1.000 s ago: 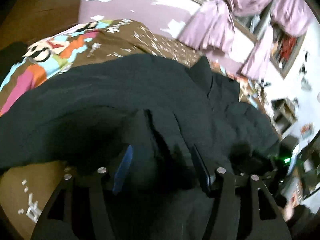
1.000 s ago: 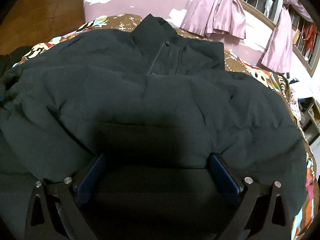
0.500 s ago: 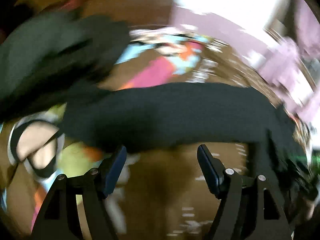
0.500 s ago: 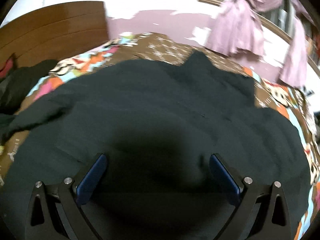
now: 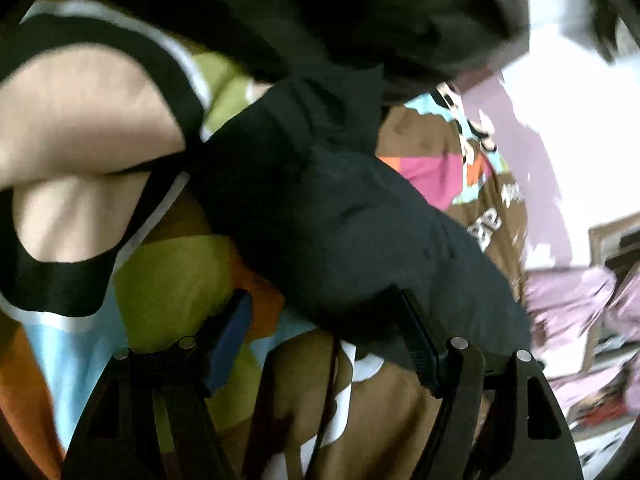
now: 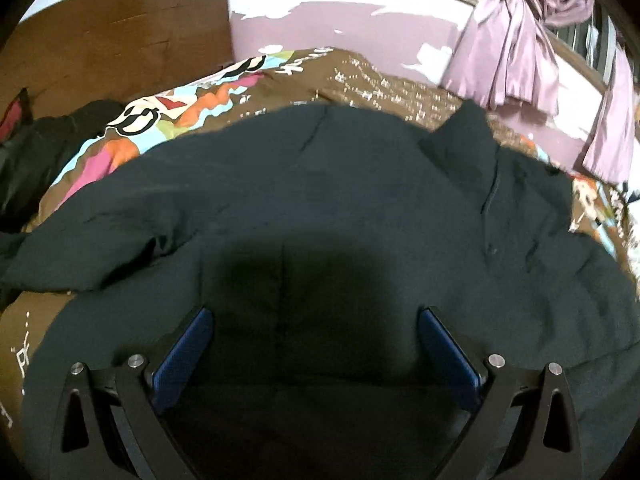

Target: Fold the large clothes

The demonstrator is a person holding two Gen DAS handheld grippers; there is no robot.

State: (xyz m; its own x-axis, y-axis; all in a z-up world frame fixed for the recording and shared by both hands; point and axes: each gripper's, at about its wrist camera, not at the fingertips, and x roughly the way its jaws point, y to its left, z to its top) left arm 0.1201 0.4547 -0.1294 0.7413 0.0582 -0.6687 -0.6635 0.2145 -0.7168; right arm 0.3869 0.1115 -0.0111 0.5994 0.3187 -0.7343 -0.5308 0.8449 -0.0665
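A large black padded jacket [image 6: 340, 216] lies spread on the patterned bedspread [image 6: 392, 92], its collar [image 6: 468, 136] at the upper right. One sleeve [image 6: 92, 240] stretches left. My right gripper [image 6: 314, 344] is open, hovering over the jacket's body with nothing between its blue pads [image 6: 184, 354]. In the left wrist view the sleeve [image 5: 360, 232] runs diagonally across the bedspread [image 5: 168, 280]. My left gripper [image 5: 324, 324] is open, just above the sleeve's lower edge.
A wooden headboard [image 6: 112, 48] stands behind the bed at the upper left. Another dark garment [image 6: 44, 148] lies heaped by it and shows at the top of the left wrist view [image 5: 360, 12]. Purple curtains [image 6: 516, 44] hang at the right.
My left gripper has swung off the jacket body to the left, down close over the sleeve and bedspread. My right gripper's view has shifted left, so the collar now sits further right.
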